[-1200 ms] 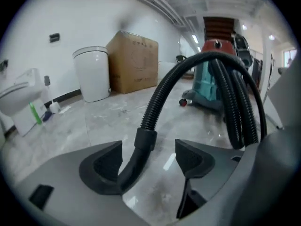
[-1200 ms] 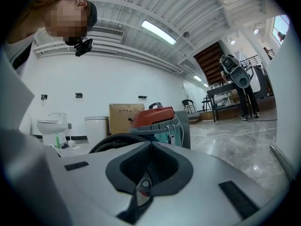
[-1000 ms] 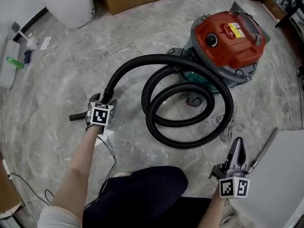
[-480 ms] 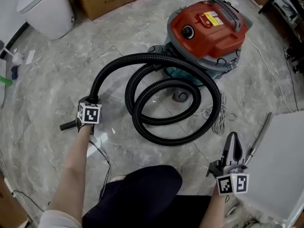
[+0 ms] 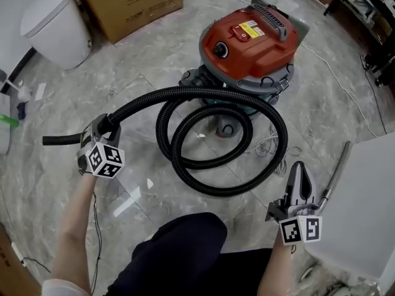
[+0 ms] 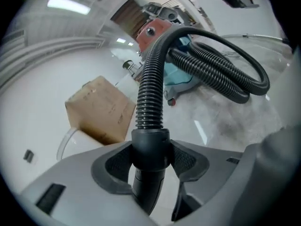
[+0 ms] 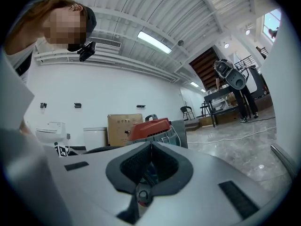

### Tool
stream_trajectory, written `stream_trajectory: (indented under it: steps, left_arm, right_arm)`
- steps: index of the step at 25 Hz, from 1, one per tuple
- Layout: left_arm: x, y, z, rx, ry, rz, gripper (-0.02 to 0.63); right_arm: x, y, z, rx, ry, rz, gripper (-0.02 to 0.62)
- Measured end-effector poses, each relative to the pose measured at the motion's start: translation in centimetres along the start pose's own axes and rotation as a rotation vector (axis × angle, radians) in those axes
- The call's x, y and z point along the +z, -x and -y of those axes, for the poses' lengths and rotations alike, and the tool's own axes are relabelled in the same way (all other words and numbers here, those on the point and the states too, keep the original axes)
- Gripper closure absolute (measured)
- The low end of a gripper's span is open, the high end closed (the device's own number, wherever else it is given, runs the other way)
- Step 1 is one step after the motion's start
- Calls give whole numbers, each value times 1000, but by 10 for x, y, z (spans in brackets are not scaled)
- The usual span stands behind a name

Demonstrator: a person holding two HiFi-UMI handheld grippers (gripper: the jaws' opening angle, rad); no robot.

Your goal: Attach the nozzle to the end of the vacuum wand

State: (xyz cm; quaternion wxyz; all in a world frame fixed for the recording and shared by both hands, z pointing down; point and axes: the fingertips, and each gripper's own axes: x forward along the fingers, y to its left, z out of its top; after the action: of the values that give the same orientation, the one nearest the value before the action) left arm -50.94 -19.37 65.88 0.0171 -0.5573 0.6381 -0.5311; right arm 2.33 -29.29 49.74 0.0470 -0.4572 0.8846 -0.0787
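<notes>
The black ribbed hose (image 5: 247, 103) coils on the floor in front of the red vacuum canister (image 5: 250, 42). My left gripper (image 5: 102, 128) is shut on the hose's smooth black end cuff (image 6: 149, 147), its jaws having just closed on it. The cuff sits between both pads and is lifted off the floor. The hose's rigid end (image 5: 60, 139) sticks out to the left past the gripper. My right gripper (image 5: 298, 170) hovers low at the right, shut with nothing in it. A thin metal tube (image 5: 336, 168) lies just right of it.
A white panel (image 5: 370, 208) fills the lower right corner beside the metal tube. A cardboard box (image 5: 133, 2) and a white bin (image 5: 52, 26) stand at the back left. A white power cord (image 5: 271, 143) lies by the hose coil. My knee (image 5: 179, 245) is at bottom centre.
My left gripper closed on the hose cuff, rolled and rose, lifting the hose end off the floor. The right gripper stayed shut and barely shifted.
</notes>
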Motion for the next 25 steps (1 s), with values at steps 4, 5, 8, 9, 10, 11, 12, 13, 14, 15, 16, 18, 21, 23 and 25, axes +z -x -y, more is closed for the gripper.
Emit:
stream_trajectory:
  steps: [4,5,8,9,10,11,12,13,14,15,16,18,21,23,25]
  left_arm:
    - [50,19,-20,13,-139,87,367]
    - [60,23,-23,14,-167,101,367]
    - [91,37,-17,6,-241,150,367]
    - [100,41,-11,-4,-265,170,367]
    - [110,45,-2,-16,-285,189,367]
    - [121,48,7,-29,-299,207,367]
    - [132,52,16,-41,-307,225,367]
    - [143,57,25,-51,-311,245,367]
    - [154,61,33,-61,-314,269,367]
    - [167,65,40,-70,-316,297,367]
    - [182,70,48,-79,-316,328,366]
    - [211,81,62,-104,-317,393,367]
    - [253,97,87,-156,-353,483,367]
    - [278,107,100,-198,-379,525,365]
    - [299,116,109,-243,-395,554,365]
  right_arm:
    - [8,4,11,-18,-68,55,579]
    - [8,5,12,-19,-71,60,580]
    - [0,5,10,-6,-33,38,580]
    - [-3,6,8,4,-23,27,580]
    - [-5,7,5,18,-17,16,580]
    - [-6,8,2,39,-13,2,580]
    - [-7,9,-2,64,-6,-12,579]
    - [-7,9,-6,89,5,-24,578]
    - [-7,10,-9,108,18,-30,578]
    - [-5,11,-12,119,31,-27,578]
    - [-2,11,-15,126,47,-18,578]
    - [4,13,-22,140,116,-4,578]
    - [17,15,-46,177,381,-3,575]
    - [20,14,-59,201,552,-63,532]
    - [13,13,-65,205,665,-179,431]
